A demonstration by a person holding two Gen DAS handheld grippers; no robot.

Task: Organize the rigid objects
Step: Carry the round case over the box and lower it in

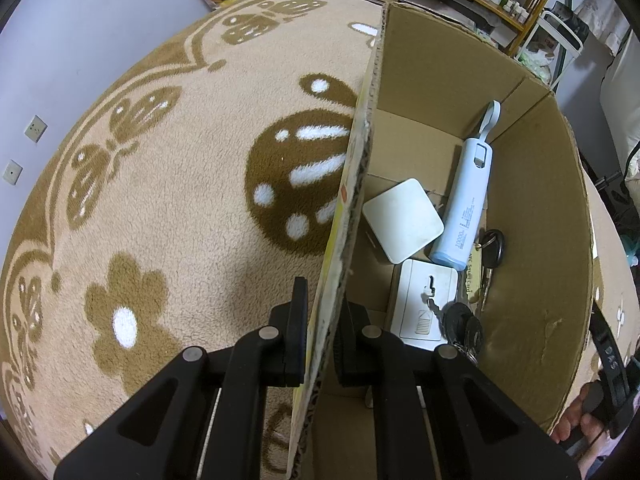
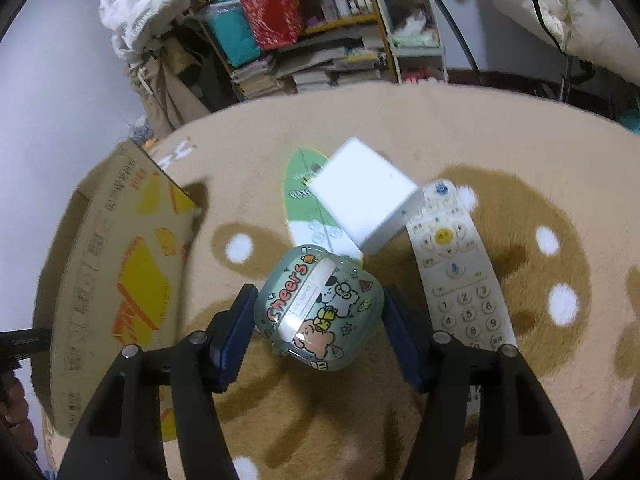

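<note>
Squarely between the right gripper's (image 2: 318, 320) unclenched fingers (image 2: 234, 344), the earbud case (image 2: 320, 308).

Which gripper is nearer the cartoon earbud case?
Right. The right gripper has the earbud case between its fingers, on the blanket. The left gripper is off at the cardboard box, clamped on its wall.

The left wrist camera looks steeply down along its gripper (image 1: 320, 332), close over the cardboard box (image 1: 532, 216) wall. The right wrist camera tilts down over the blanket (image 2: 400, 128) toward the shelves (image 2: 320, 40). Both views share the box, blanket and shelves.
</note>
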